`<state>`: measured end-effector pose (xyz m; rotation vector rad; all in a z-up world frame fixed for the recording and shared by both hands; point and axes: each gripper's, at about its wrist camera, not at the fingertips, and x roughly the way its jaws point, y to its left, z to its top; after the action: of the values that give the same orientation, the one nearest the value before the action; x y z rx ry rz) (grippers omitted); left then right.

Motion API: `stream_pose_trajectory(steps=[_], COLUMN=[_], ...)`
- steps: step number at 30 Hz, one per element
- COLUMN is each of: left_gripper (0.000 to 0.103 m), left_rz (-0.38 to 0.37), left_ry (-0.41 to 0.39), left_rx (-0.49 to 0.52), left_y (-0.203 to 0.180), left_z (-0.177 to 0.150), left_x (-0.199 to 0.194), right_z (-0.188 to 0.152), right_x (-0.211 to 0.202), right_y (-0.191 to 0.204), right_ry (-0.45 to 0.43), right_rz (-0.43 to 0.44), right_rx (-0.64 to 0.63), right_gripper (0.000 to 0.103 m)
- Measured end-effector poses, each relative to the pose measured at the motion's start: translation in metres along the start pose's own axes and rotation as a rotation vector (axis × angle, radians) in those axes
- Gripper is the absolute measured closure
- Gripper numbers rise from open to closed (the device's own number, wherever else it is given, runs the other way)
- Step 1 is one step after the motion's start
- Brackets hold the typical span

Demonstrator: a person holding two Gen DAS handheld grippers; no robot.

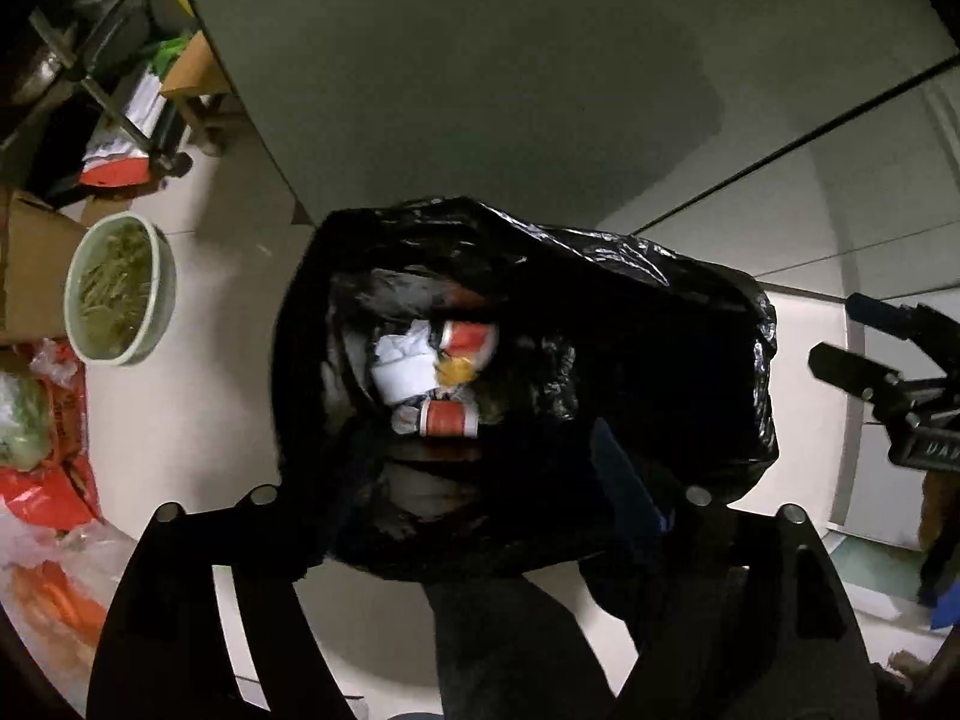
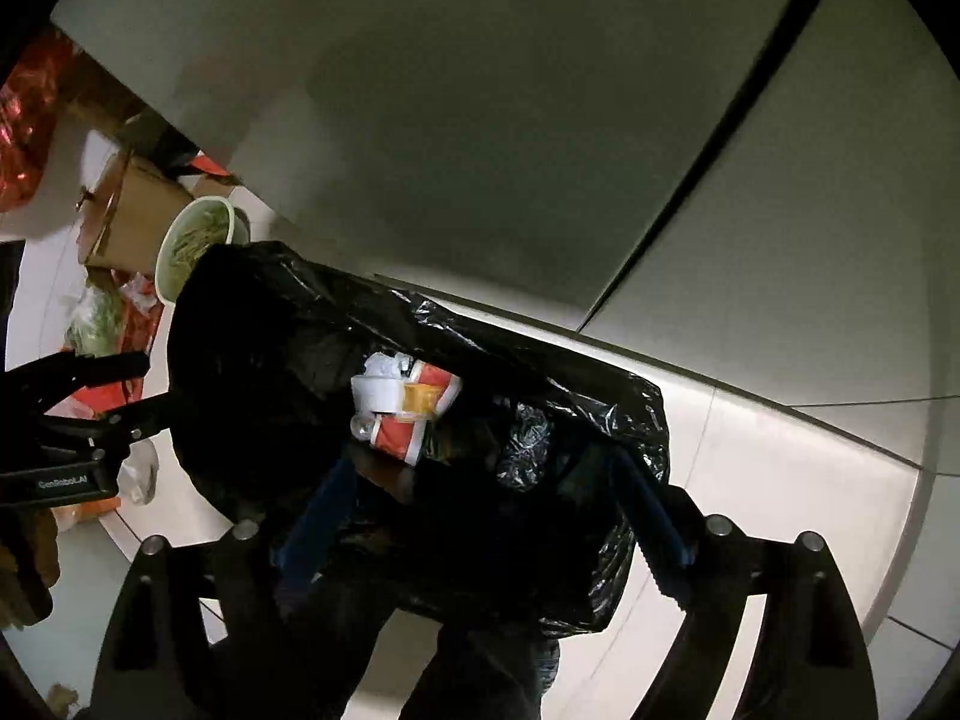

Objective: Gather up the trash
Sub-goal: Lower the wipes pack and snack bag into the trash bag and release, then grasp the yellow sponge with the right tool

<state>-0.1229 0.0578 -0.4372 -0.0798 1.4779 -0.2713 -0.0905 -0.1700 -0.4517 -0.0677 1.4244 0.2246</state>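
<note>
A black trash bag (image 1: 630, 330) lines a bin on the floor, its mouth open toward me. Inside lie red-and-white cans (image 1: 447, 417), crumpled white paper (image 1: 399, 369) and a yellow scrap. The bag also shows in the right wrist view (image 2: 270, 330) with the same cans (image 2: 399, 438). My left gripper (image 1: 474, 480) hangs right over the bag's near rim; its jaws stand apart and its blue fingers (image 1: 624, 480) hold nothing. My right gripper (image 2: 486, 510) is open over the bag, blue fingers (image 2: 651, 516) spread. It also shows in the left wrist view (image 1: 870, 348), to the right of the bag.
A green bowl of vegetable scraps (image 1: 120, 288) sits on the floor left of the bag, next to a cardboard box (image 1: 30, 264) and red and clear plastic bags (image 1: 42, 480). Grey cabinet doors (image 1: 480, 90) stand behind. A metal rack (image 1: 90, 60) is far left.
</note>
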Motion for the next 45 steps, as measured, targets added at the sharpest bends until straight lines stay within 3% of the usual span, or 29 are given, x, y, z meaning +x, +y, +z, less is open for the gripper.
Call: stream_pose_trajectory(steps=[3,6,10,14,18,22,26,30,32,36,37,38,40,45], left_gripper=[0.027,0.024,0.017,0.013,0.013,0.013,0.013,0.013,0.013,0.013,0.013,0.013,0.013,0.013], left_rz=[0.016,-0.008,-0.045,-0.061,-0.07,-0.05,-0.036,-0.042,-0.044,-0.04,-0.038,-0.035,-0.035,-0.046], left_ry=[-0.034,-0.128,-0.3,-0.489,-0.602,-0.654,-0.653,-0.636,-0.622,-0.607,-0.606,-0.604,-0.602,-0.602], left_rx=[0.001,0.01,0.012,-0.008,-0.021,-0.013,-0.003,-0.015,-0.025,-0.036,-0.039,-0.044,-0.053,-0.062], left_y=[-0.001,-0.014,-0.033,-0.048,-0.058,-0.066,-0.07,-0.061,-0.058,-0.055,-0.055,-0.054,-0.052,-0.053], left_z=[0.005,0.009,0.021,0.037,0.053,0.063,0.064,0.059,0.056,0.05,0.049,0.048,0.047,0.049], left_x=[-0.03,-0.083,-0.167,-0.242,-0.281,-0.302,-0.307,-0.305,-0.303,-0.3,-0.3,-0.299,-0.299,-0.298], right_z=[0.005,0.013,0.03,0.057,0.092,0.119,0.149,0.173,0.185,0.21,0.214,0.217,0.221,0.209], right_x=[-0.029,-0.086,-0.19,-0.283,-0.317,-0.332,-0.337,-0.332,-0.325,-0.304,-0.3,-0.296,-0.291,-0.304], right_y=[0.001,0.009,0.017,0.015,0.0,-0.018,-0.035,-0.041,-0.041,-0.042,-0.044,-0.046,-0.048,-0.049], right_ry=[-0.033,-0.128,-0.336,-0.588,-0.712,-0.791,-0.817,-0.806,-0.788,-0.718,-0.702,-0.688,-0.654,-0.685], right_rz=[0.013,0.051,0.11,0.117,0.068,0.054,0.066,0.055,0.062,0.043,0.044,0.058,0.095,0.106], right_rx=[-0.009,-0.033,-0.062,-0.081,-0.043,0.03,0.074,0.028,-0.003,-0.044,-0.043,-0.05,-0.059,-0.043], right_gripper=[0.018,0.018,0.007,0.006,0.006,0.006,0.008,0.01,0.021,0.031,0.041,0.059,0.083,0.084])
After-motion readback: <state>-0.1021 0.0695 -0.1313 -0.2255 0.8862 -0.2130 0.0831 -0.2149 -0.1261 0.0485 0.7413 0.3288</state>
